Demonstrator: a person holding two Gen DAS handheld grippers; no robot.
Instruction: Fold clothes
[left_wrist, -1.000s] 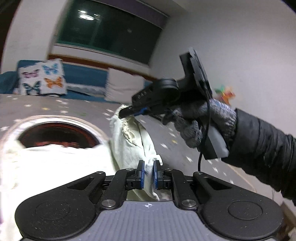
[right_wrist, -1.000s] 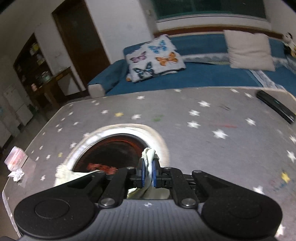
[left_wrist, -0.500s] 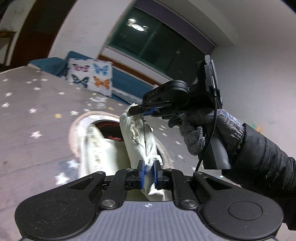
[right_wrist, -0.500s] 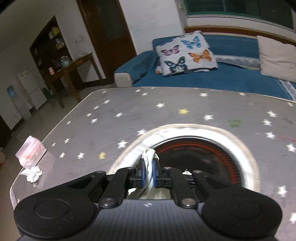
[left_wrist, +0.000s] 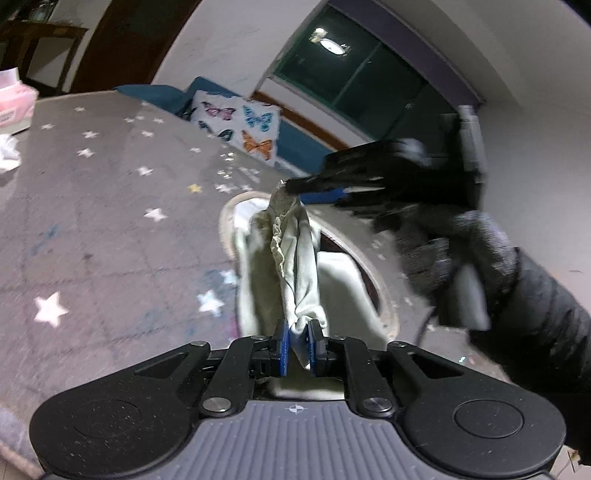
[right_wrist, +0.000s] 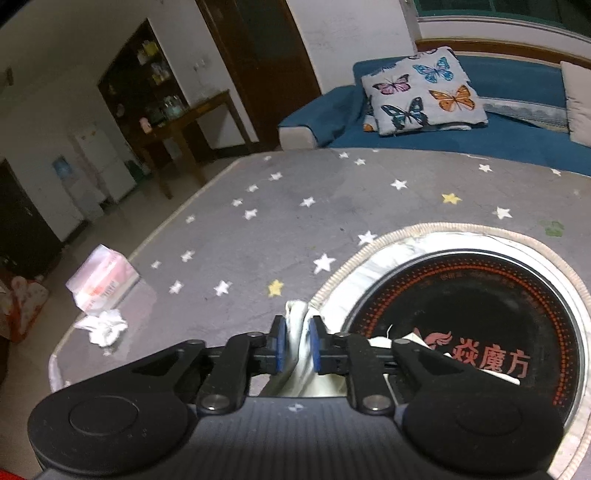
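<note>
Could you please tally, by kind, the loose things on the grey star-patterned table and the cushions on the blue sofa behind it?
Cream-white cloth garment: 1
Pink plastic-wrapped tissue pack: 1
Crumpled white tissue paper: 1
Fabric cushions: 2, a butterfly-print cushion and a plain white cushion
Total: 5

Wrist cams fwd, close; shared starry table (left_wrist: 92, 229).
</note>
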